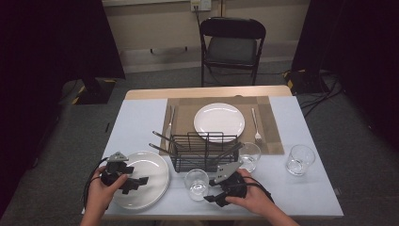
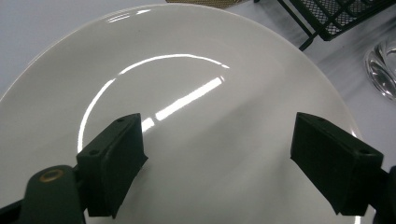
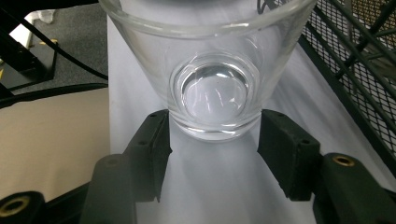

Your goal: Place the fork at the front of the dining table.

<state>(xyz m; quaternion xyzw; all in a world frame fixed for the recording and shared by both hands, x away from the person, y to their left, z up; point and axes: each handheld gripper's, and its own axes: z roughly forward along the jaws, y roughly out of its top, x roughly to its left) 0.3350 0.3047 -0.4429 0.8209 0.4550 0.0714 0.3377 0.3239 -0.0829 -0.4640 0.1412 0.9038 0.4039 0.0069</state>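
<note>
Three clear drinking glasses stand empty on the white table (image 1: pixel 141 117). One glass (image 1: pixel 196 184) stands upright near the front edge, mouth up, its base between the right gripper (image 1: pixel 212 198) pads; the right gripper view shows the jaws half-wide and flanking that base (image 3: pixel 215 100), though I cannot tell if the pads press it. A second glass (image 1: pixel 249 156) is at its two o'clock and a third (image 1: pixel 299 159) at three o'clock, well apart. Just beyond, at twelve o'clock, the black wire rack (image 1: pixel 202 150) holds dark utensils lying slantwise. At nine o'clock sits a white dinner plate (image 1: pixel 150 176), bare; the left gripper (image 1: pixel 134 183) hangs over it, jaws wide and holding nothing. Farther back, a woven placemat (image 1: pixel 270 127) carries another empty plate (image 1: pixel 219 121) with a fork (image 1: pixel 256 125) beside it.
</note>
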